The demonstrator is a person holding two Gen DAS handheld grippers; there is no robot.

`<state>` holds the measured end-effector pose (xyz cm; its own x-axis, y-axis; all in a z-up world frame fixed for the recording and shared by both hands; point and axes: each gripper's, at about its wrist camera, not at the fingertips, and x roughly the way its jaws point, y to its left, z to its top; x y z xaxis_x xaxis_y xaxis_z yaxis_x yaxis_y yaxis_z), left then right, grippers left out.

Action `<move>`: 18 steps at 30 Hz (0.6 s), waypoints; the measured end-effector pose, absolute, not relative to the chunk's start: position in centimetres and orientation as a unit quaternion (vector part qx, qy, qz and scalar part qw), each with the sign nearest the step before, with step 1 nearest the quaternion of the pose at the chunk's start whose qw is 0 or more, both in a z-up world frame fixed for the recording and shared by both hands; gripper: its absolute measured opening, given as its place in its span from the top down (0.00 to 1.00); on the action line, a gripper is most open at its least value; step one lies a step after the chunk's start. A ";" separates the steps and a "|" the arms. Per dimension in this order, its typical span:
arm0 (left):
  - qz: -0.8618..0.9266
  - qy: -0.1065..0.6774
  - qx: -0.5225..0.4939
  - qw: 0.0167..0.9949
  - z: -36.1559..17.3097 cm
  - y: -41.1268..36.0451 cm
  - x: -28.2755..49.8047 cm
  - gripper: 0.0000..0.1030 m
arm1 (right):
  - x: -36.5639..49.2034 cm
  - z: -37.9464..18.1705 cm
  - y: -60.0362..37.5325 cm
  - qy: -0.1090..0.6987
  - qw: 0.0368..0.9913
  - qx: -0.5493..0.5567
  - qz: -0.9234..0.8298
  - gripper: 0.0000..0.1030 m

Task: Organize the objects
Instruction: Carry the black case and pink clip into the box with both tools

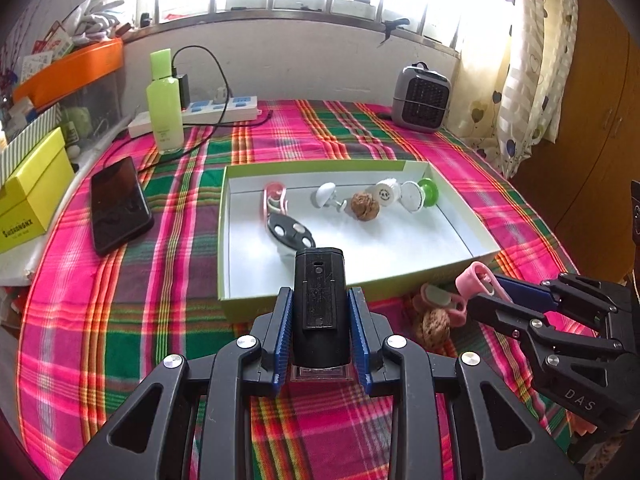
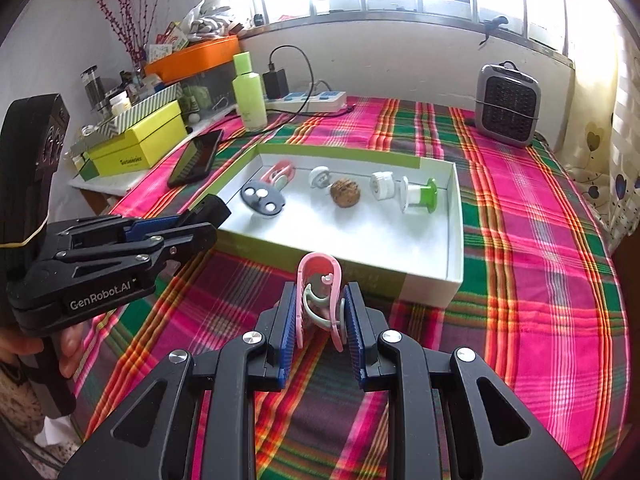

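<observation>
Low on the left gripper's [image 2: 208,216] body, at the left edge of the right wrist view, white lettering reads "GenRobot.AI"; the right gripper [image 1: 486,280], lower right in the left wrist view, carries "DAS". Print on the yellow box [image 2: 140,144] at upper left is too small to read. Left jaws are clamped on a black block [image 1: 319,304] at bottom centre; its far end hides part of the white tray [image 1: 460,236]. Right jaws pinch a pink clip [image 2: 319,296] just before the tray's near wall. Beside them a walnut [image 1: 436,322] and another pink piece lie half hidden on the pink-green plaid cloth [image 1: 160,320]. Bright windows wash out the top.
</observation>
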<state>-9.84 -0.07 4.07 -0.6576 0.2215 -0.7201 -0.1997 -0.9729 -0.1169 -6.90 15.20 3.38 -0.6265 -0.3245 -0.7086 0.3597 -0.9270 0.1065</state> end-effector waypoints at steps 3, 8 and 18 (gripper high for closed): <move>0.909 -0.017 -0.400 0.117 4.1 0.1 -10.5 0.75 | -7.6 3.4 15.5 0.019 0.187 0.389 -0.902 0.76; 0.907 -0.021 -0.404 0.120 4.0 0.7 -11.6 0.75 | -8.9 3.5 15.8 0.015 0.183 0.391 -0.902 0.76; 0.902 -0.027 -0.413 0.125 3.8 1.6 -13.5 0.75 | -11.1 3.9 16.4 0.012 0.177 0.392 -0.903 0.76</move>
